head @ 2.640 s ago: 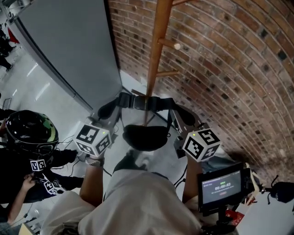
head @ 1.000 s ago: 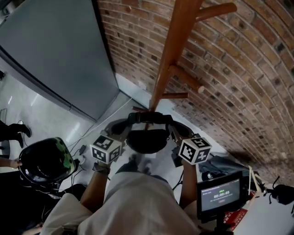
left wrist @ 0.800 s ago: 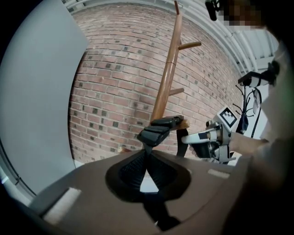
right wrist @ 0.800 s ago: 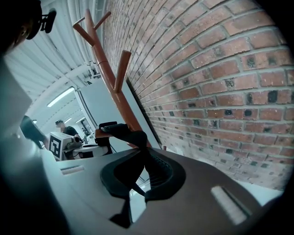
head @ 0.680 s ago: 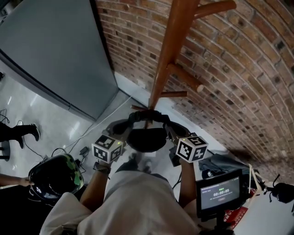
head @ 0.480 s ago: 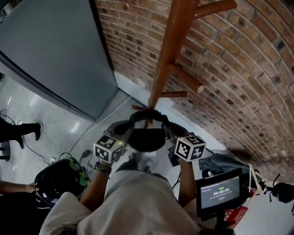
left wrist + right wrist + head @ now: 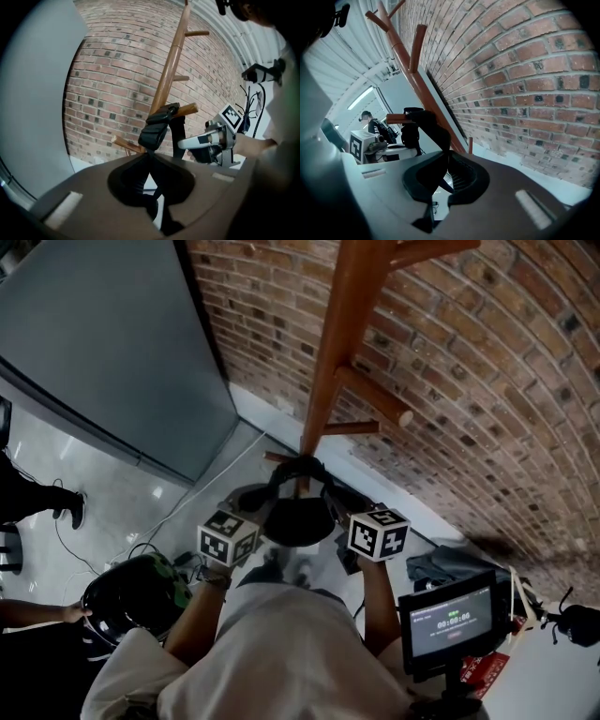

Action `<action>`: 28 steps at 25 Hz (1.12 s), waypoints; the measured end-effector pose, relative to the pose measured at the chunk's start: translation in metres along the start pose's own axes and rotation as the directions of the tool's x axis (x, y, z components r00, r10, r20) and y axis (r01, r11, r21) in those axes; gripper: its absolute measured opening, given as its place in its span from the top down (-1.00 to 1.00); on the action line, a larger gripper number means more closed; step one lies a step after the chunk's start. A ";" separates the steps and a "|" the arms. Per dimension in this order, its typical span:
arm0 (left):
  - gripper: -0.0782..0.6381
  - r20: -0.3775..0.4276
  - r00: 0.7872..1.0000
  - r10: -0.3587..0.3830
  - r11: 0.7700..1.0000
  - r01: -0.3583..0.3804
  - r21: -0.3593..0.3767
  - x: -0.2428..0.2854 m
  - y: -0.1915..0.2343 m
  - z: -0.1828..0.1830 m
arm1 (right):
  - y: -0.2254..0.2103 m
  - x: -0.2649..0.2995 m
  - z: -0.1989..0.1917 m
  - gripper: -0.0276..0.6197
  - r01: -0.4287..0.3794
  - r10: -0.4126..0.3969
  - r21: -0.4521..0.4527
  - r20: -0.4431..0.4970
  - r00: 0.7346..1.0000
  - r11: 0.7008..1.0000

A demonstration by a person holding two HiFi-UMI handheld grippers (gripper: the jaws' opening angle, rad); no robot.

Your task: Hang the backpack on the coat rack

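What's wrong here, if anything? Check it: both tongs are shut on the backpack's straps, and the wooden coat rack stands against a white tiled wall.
The wall is wrong. The coat rack stands against a red brick wall, not a white tiled one, as the head view shows. The rest holds: the left tongs and the right tongs are shut on the straps of the backpack.

Small monitor (image 7: 448,620): timer reads about 00:00:06; other lines on screen too small to read.
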State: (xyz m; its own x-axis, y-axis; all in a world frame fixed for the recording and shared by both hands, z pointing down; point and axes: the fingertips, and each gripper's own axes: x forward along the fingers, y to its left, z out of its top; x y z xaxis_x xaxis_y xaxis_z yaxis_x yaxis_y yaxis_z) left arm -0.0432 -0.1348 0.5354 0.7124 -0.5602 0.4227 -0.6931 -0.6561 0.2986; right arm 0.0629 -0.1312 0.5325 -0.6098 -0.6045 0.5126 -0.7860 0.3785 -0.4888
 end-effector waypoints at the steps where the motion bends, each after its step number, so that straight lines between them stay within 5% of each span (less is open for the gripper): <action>1: 0.76 -0.006 1.000 -0.003 1.000 0.003 0.000 0.002 0.000 -0.002 | 0.000 0.002 -0.001 0.89 -0.001 0.001 0.000 -0.005 1.000 1.000; 28: 0.76 -0.041 0.995 -0.088 0.996 0.089 0.020 0.050 -0.007 -0.017 | 0.008 0.045 -0.004 0.79 -0.084 0.083 -0.020 -0.053 0.995 0.996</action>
State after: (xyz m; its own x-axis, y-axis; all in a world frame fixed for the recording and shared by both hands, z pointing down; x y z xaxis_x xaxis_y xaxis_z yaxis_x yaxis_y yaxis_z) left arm -0.0048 -0.1496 0.5686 0.7658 -0.4786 0.4296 -0.6244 -0.7133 0.3184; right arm 0.0286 -0.1526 0.5549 -0.6774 -0.5333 0.5067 -0.7338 0.4417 -0.5162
